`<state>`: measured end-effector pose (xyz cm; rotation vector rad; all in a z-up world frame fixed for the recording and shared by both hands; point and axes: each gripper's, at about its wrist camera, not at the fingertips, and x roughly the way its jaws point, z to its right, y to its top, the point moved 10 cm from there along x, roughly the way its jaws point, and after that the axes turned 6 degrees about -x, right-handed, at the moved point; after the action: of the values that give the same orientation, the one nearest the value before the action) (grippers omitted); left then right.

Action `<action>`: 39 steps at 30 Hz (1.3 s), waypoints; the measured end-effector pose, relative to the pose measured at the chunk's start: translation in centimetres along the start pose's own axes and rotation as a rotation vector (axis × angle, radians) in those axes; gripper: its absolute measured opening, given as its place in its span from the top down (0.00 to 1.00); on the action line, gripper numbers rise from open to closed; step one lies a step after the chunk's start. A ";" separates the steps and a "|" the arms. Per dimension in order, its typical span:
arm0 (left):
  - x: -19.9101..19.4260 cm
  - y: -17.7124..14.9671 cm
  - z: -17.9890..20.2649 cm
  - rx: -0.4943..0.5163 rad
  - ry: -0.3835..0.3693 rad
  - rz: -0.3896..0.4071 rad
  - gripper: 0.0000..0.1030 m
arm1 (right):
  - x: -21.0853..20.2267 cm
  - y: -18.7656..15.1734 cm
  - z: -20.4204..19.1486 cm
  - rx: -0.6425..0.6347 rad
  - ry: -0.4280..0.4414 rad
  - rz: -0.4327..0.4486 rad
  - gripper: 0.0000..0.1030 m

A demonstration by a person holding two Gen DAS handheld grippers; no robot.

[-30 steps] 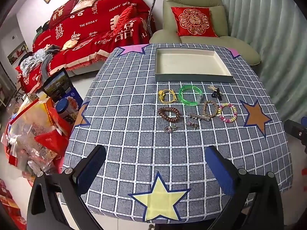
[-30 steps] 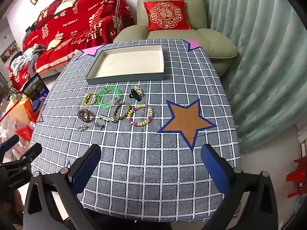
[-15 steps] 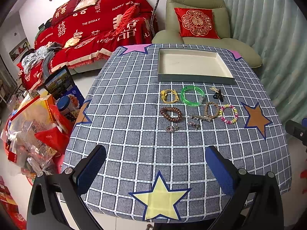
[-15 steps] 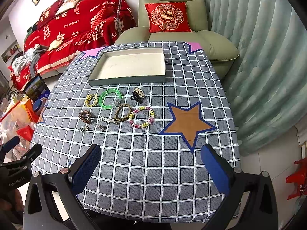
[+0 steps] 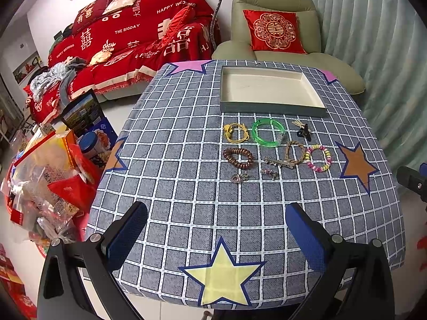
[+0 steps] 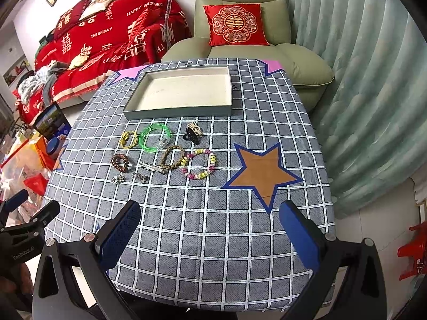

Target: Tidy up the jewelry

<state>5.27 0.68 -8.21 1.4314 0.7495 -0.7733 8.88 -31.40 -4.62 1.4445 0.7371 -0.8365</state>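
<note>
Mostly checked tablecloth (image 5: 186,138), maybe lounge.

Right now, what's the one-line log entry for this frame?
phase: pre-grasp | left gripper: open, empty | right gripper: open, empty | tray: empty | jewelry, incl. green bangle: on tablecloth

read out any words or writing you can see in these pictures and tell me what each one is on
"HAPPY WEDDING": red sofa cover.
"THE BIGDAY": same cover.
Large white double-happiness characters: same cover.
Gold double-happiness character: red cushion on the armchair.
"GenRobot.AI": left claw's body, seen from the right wrist.
Box and bags on the floor: too small to read.
Jewelry and tray: no writing.
</note>
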 end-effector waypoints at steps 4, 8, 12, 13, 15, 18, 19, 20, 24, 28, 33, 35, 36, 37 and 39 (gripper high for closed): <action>0.1 0.0 0.1 -0.001 0.000 -0.002 0.00 | 0.0 0.0 0.0 -0.001 0.000 0.001 0.00; 0.1 -0.1 0.0 -0.001 0.000 -0.002 0.00 | 0.0 0.0 0.0 -0.002 0.001 0.001 0.00; 0.1 -0.1 0.0 -0.002 0.001 -0.002 0.00 | 0.1 0.2 -0.1 -0.006 0.003 -0.002 0.00; 0.2 -0.1 0.1 -0.002 0.002 -0.002 0.00 | 0.1 0.2 -0.1 -0.005 0.003 -0.001 0.00; 0.3 -0.2 0.1 -0.003 0.003 -0.004 0.00 | 0.1 0.2 -0.1 -0.005 0.003 -0.001 0.00; 0.5 -0.3 0.1 -0.003 0.003 -0.005 0.00 | 0.2 0.2 -0.1 -0.004 0.002 -0.002 0.00; 0.4 -0.2 0.1 -0.003 0.002 -0.005 0.00 | 0.2 0.2 -0.1 -0.004 0.002 -0.002 0.00; 0.4 -0.2 0.1 -0.003 0.002 -0.004 0.00 | 0.1 0.2 -0.1 -0.004 0.002 0.000 0.00; 0.4 -0.3 0.1 -0.003 0.002 -0.005 0.00 | 0.2 0.2 -0.1 -0.004 0.003 -0.001 0.00; 0.5 -0.3 0.1 -0.004 0.003 -0.006 0.00 | 0.2 0.2 -0.1 -0.005 0.002 -0.002 0.00; 0.4 -0.2 0.1 -0.004 0.002 -0.005 0.00 | 0.2 0.2 -0.1 -0.005 0.002 -0.002 0.00; 0.4 -0.3 0.1 -0.005 0.002 -0.005 0.00 | 0.4 0.3 -0.1 -0.006 0.002 -0.004 0.00; 0.4 -0.3 0.0 -0.005 0.003 -0.005 0.00 | 0.4 0.2 -0.1 -0.005 0.002 -0.004 0.00; 0.4 -0.3 0.0 -0.005 0.002 -0.005 0.00 | 0.4 0.2 -0.1 -0.005 0.002 -0.004 0.00; 0.5 -0.3 0.0 -0.006 0.003 -0.007 0.00 | 0.4 0.2 -0.1 -0.006 0.003 -0.005 0.00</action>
<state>5.29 0.63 -8.76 1.4256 0.7584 -0.7738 9.28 -31.35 -4.84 1.4397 0.7445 -0.8355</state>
